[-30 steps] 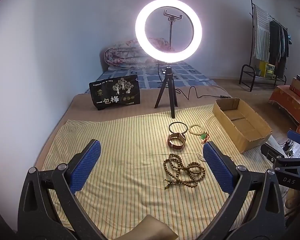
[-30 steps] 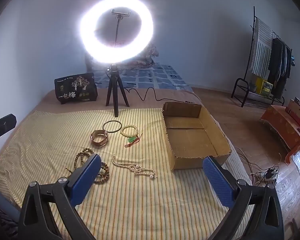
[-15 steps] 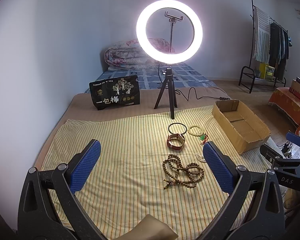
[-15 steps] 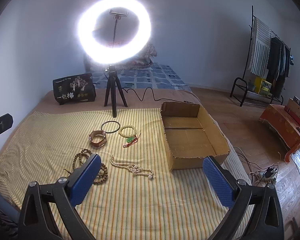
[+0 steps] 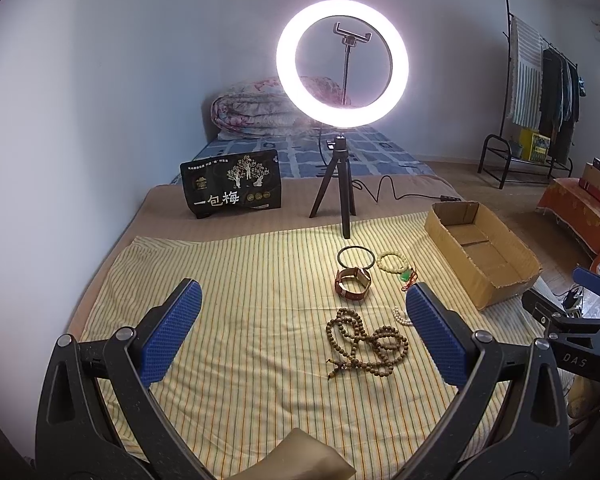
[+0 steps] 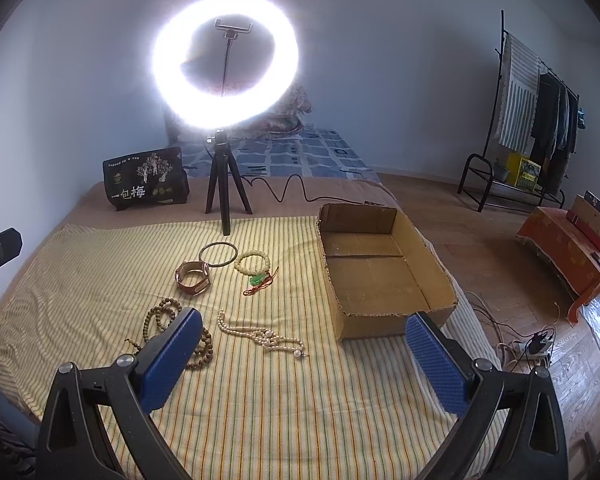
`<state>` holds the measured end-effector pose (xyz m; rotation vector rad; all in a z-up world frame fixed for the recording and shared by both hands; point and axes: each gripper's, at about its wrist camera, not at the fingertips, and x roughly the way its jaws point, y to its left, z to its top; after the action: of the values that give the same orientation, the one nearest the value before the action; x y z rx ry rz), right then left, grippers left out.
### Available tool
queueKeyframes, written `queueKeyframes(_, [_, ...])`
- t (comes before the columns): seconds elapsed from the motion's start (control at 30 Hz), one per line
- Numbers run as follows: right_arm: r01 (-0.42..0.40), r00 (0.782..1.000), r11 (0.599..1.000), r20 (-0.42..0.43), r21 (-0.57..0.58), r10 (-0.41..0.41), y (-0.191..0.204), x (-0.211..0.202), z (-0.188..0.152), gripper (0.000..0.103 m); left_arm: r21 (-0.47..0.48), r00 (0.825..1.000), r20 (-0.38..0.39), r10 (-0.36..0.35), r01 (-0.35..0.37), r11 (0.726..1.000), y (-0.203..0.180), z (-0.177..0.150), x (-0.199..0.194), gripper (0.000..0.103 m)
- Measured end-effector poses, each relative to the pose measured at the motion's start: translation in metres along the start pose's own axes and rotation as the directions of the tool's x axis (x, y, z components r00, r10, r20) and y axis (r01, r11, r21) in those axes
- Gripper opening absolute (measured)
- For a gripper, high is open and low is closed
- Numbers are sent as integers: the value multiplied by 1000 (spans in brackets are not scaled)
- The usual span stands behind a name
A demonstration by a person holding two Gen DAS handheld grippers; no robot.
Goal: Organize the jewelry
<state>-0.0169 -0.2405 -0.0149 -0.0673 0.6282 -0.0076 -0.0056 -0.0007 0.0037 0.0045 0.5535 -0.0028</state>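
Jewelry lies on a striped yellow cloth (image 5: 240,280): a brown wooden bead strand (image 5: 366,342) (image 6: 160,320), a pearl necklace (image 6: 260,334), a brown leather watch (image 5: 354,283) (image 6: 193,277), a dark bangle (image 5: 356,257) (image 6: 218,255), a pale bead bracelet (image 5: 392,263) (image 6: 253,263) and a green pendant on red cord (image 6: 260,280). An empty cardboard box (image 5: 480,252) (image 6: 380,272) sits at the right. My left gripper (image 5: 300,336) is open and empty, above the cloth near the wooden beads. My right gripper (image 6: 300,356) is open and empty, near the pearls and box.
A lit ring light on a tripod (image 5: 342,68) (image 6: 224,64) stands behind the jewelry, its cable trailing right. A black snack bag (image 5: 232,190) stands at the back left. A folded quilt, clothes rack (image 5: 540,80) and orange-covered table (image 6: 572,252) lie beyond.
Both grippers have shifted slightly; the views drifted a little. The jewelry and box have not moved. Both grippers stay open.
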Motion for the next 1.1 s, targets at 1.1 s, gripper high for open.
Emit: queueKeyframes(1.1, [-39, 999, 999, -16, -2, 39, 3, 3, -3, 103, -7, 1000, -5, -2, 2, 1000, 3, -1, 0, 103])
